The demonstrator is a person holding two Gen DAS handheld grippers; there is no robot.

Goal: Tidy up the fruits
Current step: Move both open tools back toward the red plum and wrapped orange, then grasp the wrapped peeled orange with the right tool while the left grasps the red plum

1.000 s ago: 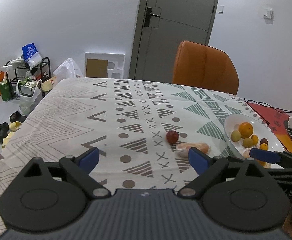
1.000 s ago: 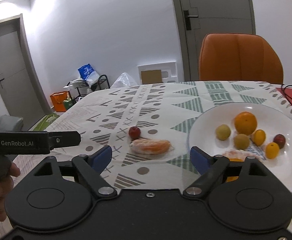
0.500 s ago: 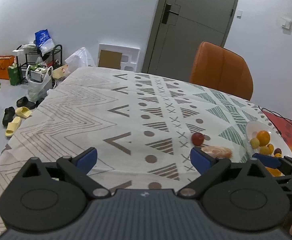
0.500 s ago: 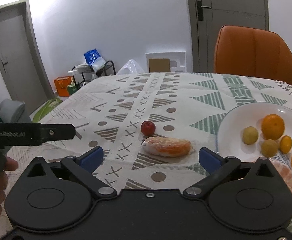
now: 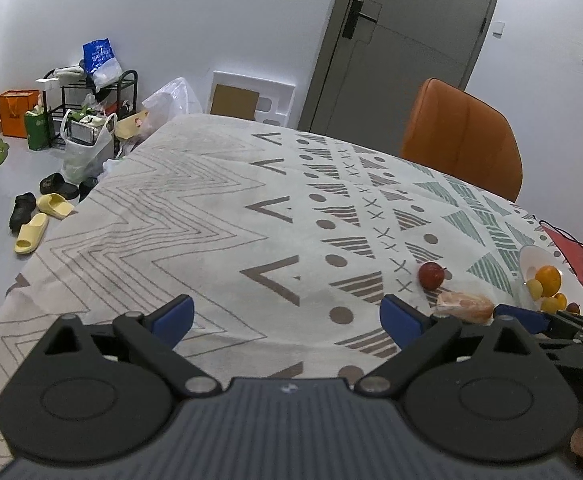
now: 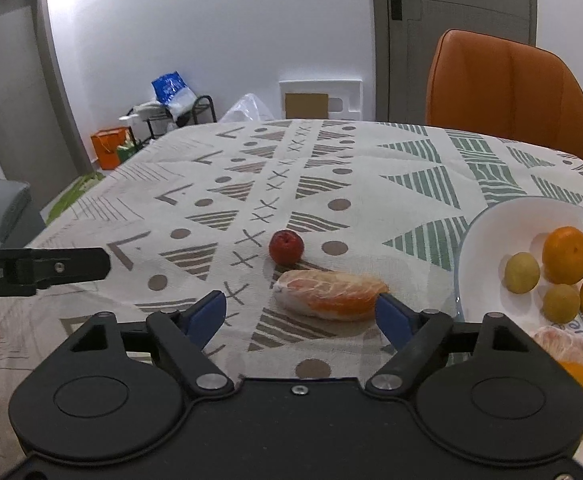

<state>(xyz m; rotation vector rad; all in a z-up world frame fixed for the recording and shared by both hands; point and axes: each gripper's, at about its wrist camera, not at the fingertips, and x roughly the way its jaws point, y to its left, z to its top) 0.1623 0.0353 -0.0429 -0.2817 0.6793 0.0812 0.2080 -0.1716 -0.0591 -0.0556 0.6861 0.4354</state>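
Right claw [image 6: 299, 312] spread, empty — wrapped orange segment [image 6: 329, 294] just ahead; left claw [image 5: 287, 316] spread over bare cloth.

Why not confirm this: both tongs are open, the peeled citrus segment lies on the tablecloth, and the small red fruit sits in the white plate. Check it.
One error: the small red fruit sits on the tablecloth just behind the peeled citrus segment, outside the white plate, as the right wrist view shows. Left tongs and right tongs are open.

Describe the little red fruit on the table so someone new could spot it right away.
Find the white plate on the patterned tablecloth. Left of it lies a peeled citrus segment, and just behind that sits the red fruit: the only round, dark red piece off the plate.
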